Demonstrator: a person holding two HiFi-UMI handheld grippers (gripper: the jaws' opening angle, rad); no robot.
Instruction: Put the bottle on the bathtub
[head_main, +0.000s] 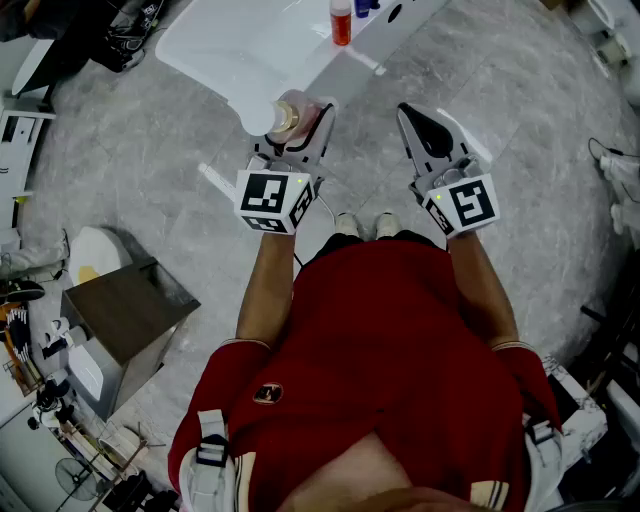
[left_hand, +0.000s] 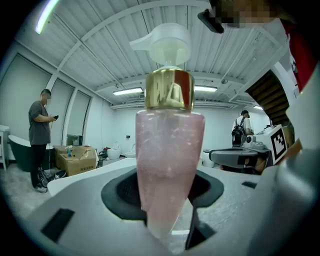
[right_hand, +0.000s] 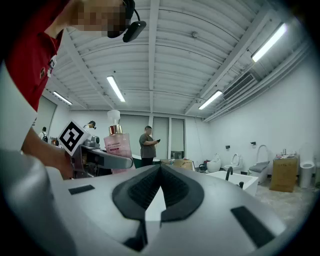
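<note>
Starting nearest the person, the right tongs (head_main: 410, 118) are seen shut on nothing, their dark pads met in a point. They are held level, off to the right of the left tongs (head_main: 298, 120). The left tongs are clamped on the pale pink translucent pump bottle (left_hand: 169, 165), which has a gold collar and a white pump head. It is gripped low on its body, between the pads. Its long axis is judged upright, crossing the level jaws at a right angle, with the pump head topmost.

Just ahead of the left tongs lies the near corner of the white bathtub (head_main: 230, 50). In the head view the pump head is seen overlapping that corner. Whether the base is already over the rim or just short of it cannot be told from above.

Further ahead and to the right, a small red bottle (head_main: 341, 22) is seen standing on the tub's rim.

The left hand is judged the nearer and the only loaded one. The coming move is therefore taken to be a short carry forward and a lowering, with the bottle upright until its base meets the rim.
</note>
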